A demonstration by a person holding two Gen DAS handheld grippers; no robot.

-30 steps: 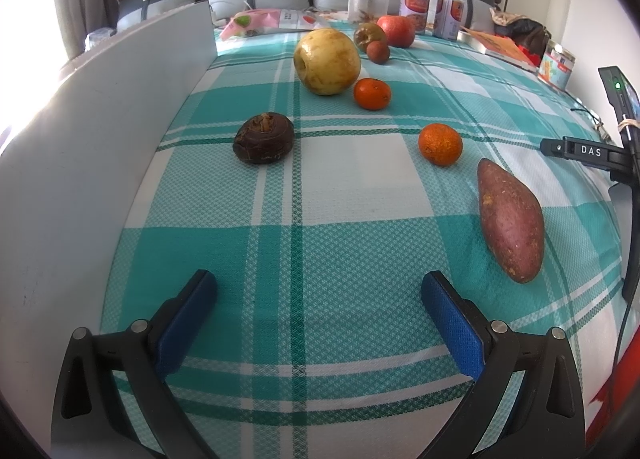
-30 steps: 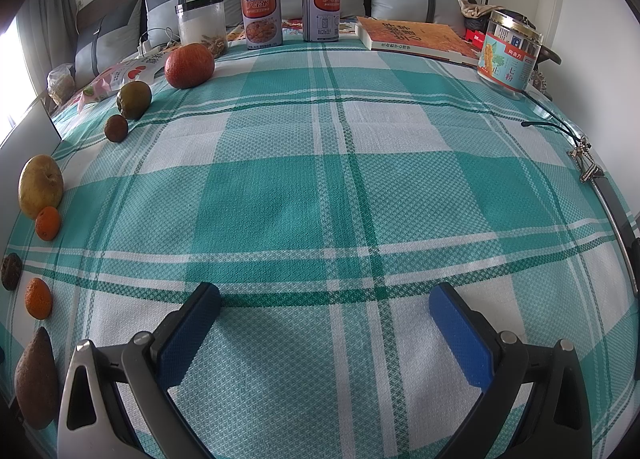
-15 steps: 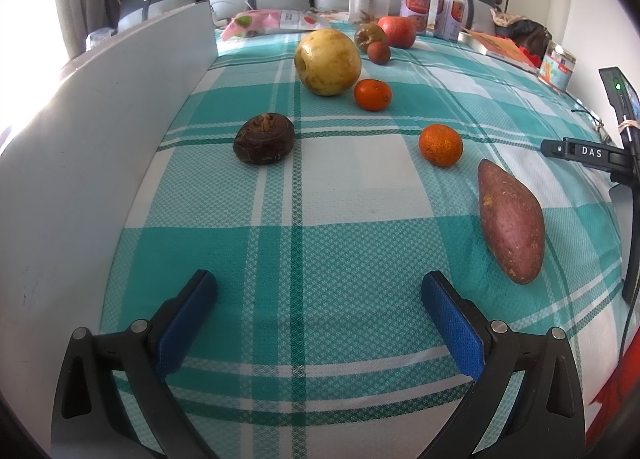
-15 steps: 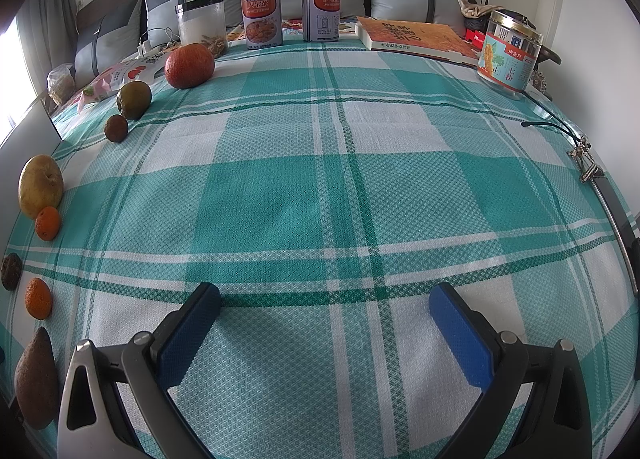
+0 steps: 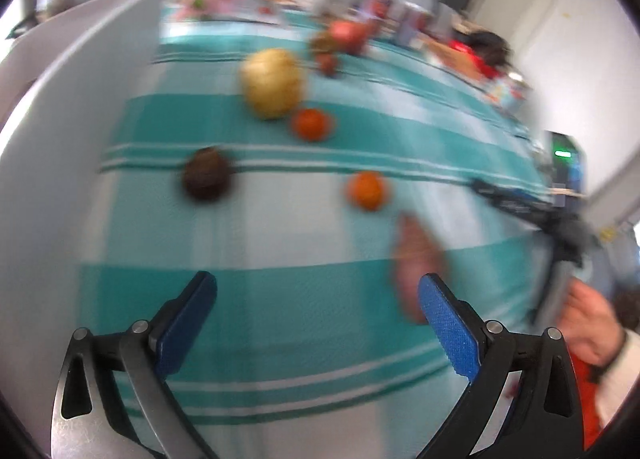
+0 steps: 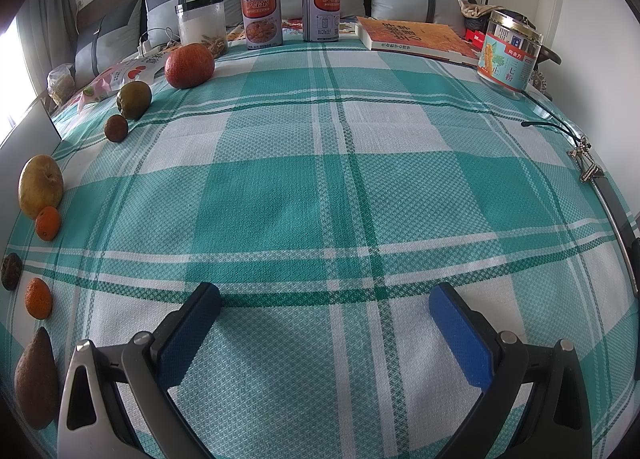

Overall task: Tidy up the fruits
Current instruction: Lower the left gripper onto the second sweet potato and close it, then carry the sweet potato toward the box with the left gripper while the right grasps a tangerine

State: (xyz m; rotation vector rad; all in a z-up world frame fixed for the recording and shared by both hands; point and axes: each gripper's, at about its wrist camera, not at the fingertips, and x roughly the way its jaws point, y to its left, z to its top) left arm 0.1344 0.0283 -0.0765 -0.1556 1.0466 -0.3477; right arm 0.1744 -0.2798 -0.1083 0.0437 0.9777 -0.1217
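hand [image 5: 592,323] in left view, book [image 6: 416,37] in right

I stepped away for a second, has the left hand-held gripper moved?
Yes. The left hand-held gripper has swung left and tilted: the sweet potato now sits beside its right finger, and the view is motion-blurred.

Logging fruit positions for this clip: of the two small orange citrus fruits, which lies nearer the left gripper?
The orange on the white band, just beyond the sweet potato. The other orange lies farther away, beside the big yellow pear.
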